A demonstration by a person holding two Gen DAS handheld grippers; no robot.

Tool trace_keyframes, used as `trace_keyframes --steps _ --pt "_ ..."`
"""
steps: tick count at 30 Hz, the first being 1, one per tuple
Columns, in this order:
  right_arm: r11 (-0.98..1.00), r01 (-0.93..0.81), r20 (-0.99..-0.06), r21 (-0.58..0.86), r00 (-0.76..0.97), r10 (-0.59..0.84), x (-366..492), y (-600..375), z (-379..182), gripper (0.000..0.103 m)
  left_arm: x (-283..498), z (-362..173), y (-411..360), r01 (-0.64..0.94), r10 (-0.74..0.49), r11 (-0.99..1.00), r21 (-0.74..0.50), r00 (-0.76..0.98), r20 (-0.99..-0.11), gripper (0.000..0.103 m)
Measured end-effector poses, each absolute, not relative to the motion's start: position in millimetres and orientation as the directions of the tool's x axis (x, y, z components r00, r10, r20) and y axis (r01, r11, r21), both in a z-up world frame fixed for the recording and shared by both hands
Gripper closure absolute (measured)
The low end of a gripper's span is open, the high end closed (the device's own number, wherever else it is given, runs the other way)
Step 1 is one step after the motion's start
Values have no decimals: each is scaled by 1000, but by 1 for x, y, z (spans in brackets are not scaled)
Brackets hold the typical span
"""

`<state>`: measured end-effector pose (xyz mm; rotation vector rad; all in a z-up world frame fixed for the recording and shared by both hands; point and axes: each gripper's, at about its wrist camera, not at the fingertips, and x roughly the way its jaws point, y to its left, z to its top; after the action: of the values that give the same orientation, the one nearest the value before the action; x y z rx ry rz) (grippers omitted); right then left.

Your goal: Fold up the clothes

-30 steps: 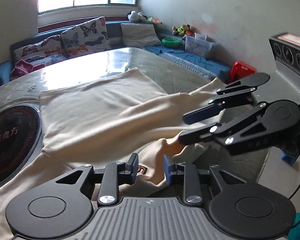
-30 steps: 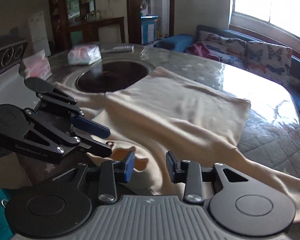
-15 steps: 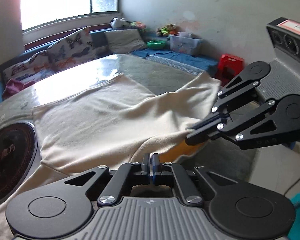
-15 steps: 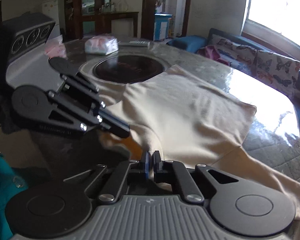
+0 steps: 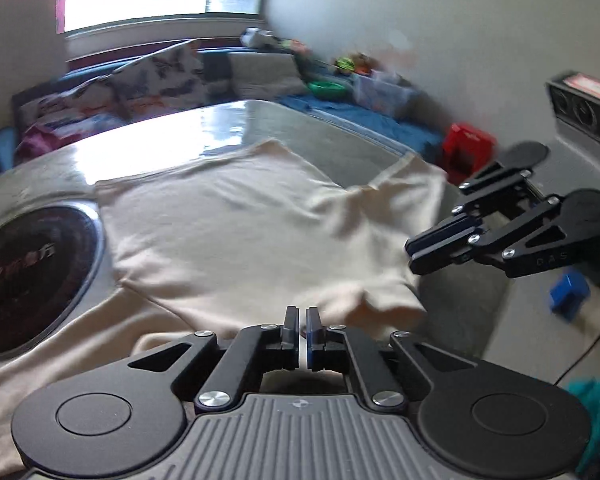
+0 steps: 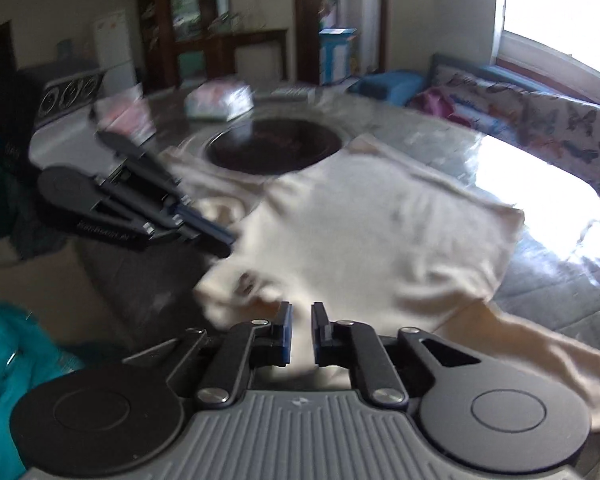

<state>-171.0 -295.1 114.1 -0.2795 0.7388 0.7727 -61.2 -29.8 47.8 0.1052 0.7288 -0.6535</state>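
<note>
A cream long-sleeved garment (image 5: 244, 236) lies spread on the round table, its near edge bunched and lifted; it also shows in the right wrist view (image 6: 372, 248). My left gripper (image 5: 302, 330) is nearly shut at that near edge, with cloth just beyond and under the tips. My right gripper (image 6: 299, 330) has a narrow gap between its fingers, and cloth sits in that gap. The right gripper also shows in the left wrist view (image 5: 414, 254), away from the cloth's right edge. The left gripper shows in the right wrist view (image 6: 224, 242) at the cloth's left edge. Both views are blurred.
A dark round hotplate (image 5: 24, 268) is set in the table (image 5: 340, 136) left of the garment. Plastic-wrapped packets (image 6: 220, 100) lie at the far side. A cushioned bench (image 5: 148, 80) runs under the window. A red stool (image 5: 466, 148) and teal cloth (image 6: 4, 344) sit beyond the table.
Both grippers were open a second ago, then closed on the garment's near edge. Now they have lifted and pushed it forward over the body, and the right fingers have parted slightly.
</note>
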Motion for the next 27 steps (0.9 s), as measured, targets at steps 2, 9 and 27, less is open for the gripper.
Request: trace_keyframes --steps 2,9,27 --pt "722 -691 -677 31 517 523 -161 -295 110 93 -55 42 -28 558 -501 818 -143 566 -655 98" --pt "709 -704 -732 21 473 491 -153 -278 71 91 -61 19 -11 487 -457 856 -175 553 -697 97" --pt "725 -689 -732 4 492 472 -152 -280 67 76 -64 17 153 -319 275 946 56 700 -659 49"
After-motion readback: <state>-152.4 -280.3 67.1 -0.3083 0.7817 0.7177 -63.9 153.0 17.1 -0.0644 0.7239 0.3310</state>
